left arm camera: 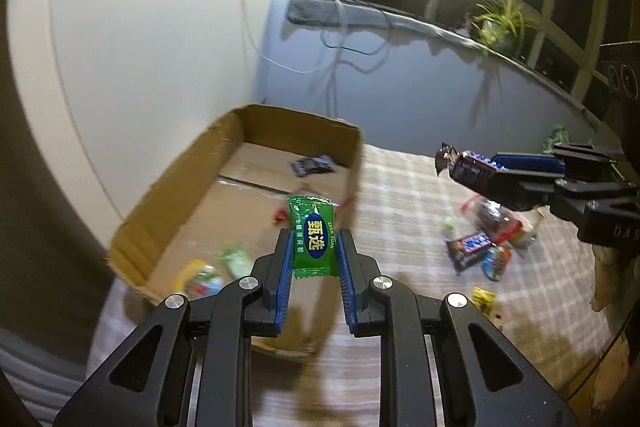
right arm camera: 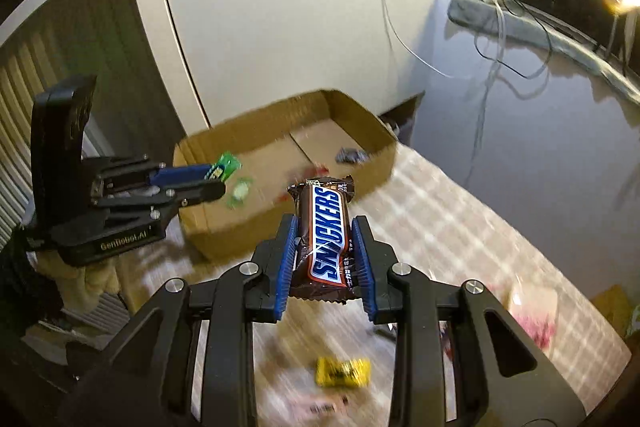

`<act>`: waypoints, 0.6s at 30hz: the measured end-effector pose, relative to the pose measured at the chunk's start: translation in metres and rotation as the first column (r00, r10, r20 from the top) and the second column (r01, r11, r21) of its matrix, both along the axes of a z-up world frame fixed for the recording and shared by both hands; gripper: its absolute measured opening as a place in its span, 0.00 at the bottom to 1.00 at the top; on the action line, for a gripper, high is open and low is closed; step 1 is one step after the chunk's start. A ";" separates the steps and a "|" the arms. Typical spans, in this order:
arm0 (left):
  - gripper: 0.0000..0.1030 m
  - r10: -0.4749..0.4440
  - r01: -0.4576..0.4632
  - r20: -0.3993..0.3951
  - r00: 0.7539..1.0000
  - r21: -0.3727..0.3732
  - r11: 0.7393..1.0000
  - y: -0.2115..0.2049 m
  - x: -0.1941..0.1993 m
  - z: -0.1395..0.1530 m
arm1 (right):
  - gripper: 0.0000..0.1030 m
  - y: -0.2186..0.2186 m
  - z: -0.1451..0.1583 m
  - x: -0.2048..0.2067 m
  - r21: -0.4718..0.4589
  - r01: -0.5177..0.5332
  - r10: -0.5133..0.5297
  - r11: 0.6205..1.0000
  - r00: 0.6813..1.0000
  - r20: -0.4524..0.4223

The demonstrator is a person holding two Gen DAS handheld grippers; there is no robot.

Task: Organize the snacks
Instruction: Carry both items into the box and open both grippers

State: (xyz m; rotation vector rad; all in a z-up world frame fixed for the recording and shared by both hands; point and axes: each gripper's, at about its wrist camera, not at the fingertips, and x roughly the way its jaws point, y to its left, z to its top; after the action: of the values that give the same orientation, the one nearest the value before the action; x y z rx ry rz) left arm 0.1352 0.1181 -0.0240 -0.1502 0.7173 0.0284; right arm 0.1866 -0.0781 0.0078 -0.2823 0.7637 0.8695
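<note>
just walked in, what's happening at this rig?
Snack sorting, mid-carry. The left gripper holds a green candy packet above the cardboard box; the right gripper holds a Snickers bar short of it. A few snacks already lie in the box; a loose pile remains on the checked cloth.

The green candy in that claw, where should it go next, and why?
Probably forward over the cardboard box, then let go. The left gripper is shut on the green candy, and a few wrapped snacks already lie inside the box. The right gripper holds a Snickers bar.
</note>
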 end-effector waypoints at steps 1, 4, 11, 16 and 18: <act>0.19 0.010 -0.010 0.002 1.000 0.001 1.000 0.006 0.000 0.000 | 0.28 0.009 0.001 0.004 0.003 -0.007 0.007 1.000 1.000 0.000; 0.19 0.031 -0.031 0.000 1.000 0.002 1.000 0.020 0.002 -0.001 | 0.28 0.033 0.001 0.014 0.007 -0.024 0.024 1.000 1.000 -0.008; 0.19 0.069 -0.069 -0.011 0.998 -0.008 0.998 0.045 0.005 -0.008 | 0.28 0.083 -0.007 0.038 -0.008 -0.052 0.051 0.999 0.998 -0.023; 0.19 0.079 -0.079 -0.022 0.997 -0.005 0.997 0.055 0.005 -0.011 | 0.28 0.112 -0.019 0.054 -0.012 -0.067 0.066 0.998 0.996 -0.055; 0.19 0.083 -0.084 -0.024 0.996 -0.007 0.996 0.060 0.007 -0.012 | 0.28 0.122 -0.025 0.059 -0.024 -0.071 0.069 0.997 0.996 -0.059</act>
State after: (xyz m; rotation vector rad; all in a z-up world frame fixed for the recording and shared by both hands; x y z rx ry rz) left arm 0.1425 0.1779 -0.0359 -0.1877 0.7344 0.1073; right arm 0.2459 0.0439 -0.0173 -0.3093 0.8233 0.9379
